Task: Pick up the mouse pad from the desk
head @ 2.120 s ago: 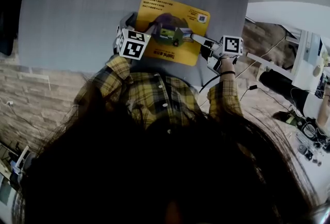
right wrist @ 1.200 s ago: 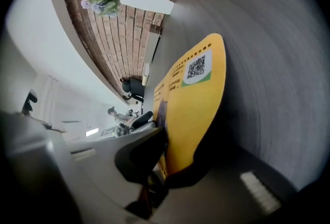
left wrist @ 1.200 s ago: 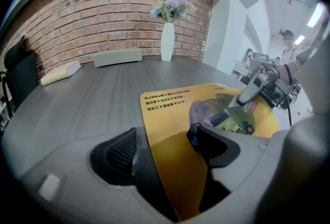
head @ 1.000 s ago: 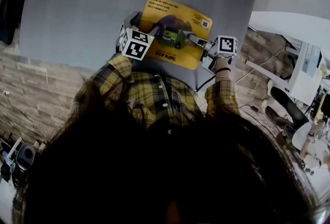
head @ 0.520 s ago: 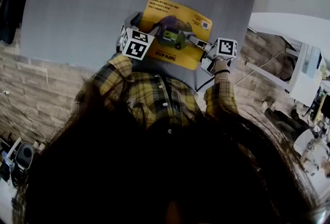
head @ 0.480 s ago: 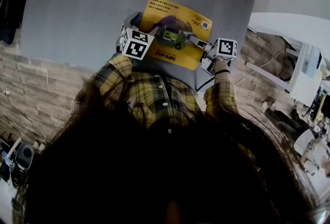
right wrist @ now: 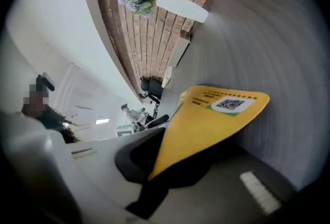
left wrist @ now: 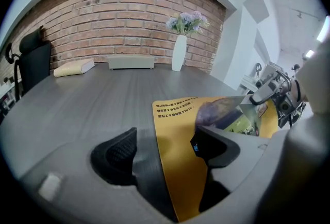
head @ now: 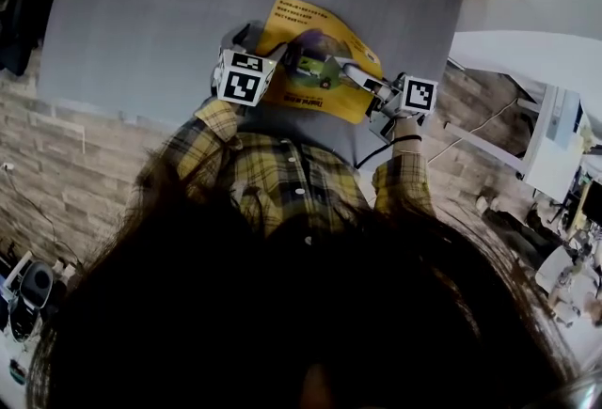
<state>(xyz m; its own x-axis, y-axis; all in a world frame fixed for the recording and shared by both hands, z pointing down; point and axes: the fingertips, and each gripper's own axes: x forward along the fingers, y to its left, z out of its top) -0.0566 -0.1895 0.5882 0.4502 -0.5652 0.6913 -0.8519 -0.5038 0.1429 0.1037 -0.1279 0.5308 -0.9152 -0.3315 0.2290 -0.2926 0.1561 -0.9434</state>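
Mouse pad (head: 315, 69), yellow with a printed picture, is at the near side of the grey worktop (head: 141, 12), straight in front of the person, between both hands. The right tool (right wrist: 154, 158) is clamped flat on the pad's right edge, with its jaws squeezed together on the thin sheet. From its own view that side of the pad stands clear of the worktop, tilted up and bowing a little, with a shadow beneath it. Pinching at the edge makes sense, since a flat pad gives nothing else to bite on (a top-down grab would likely just slide). The left tool (left wrist: 162, 148) has its jaws apart. The pad's near-left edge runs through the gap between them and under the right-hand jaw, and neither jaw is pressing on it. It angles downward at that corner, probably placed to steady the far end or to take a second grip so the sheet won't flop. My read is that the lift has started on one side only, and the left part of the pad looks to be lying on the worktop. A white vase of flowers (left wrist: 179, 52) against the brick wall (left wrist: 103, 17) is well apart.
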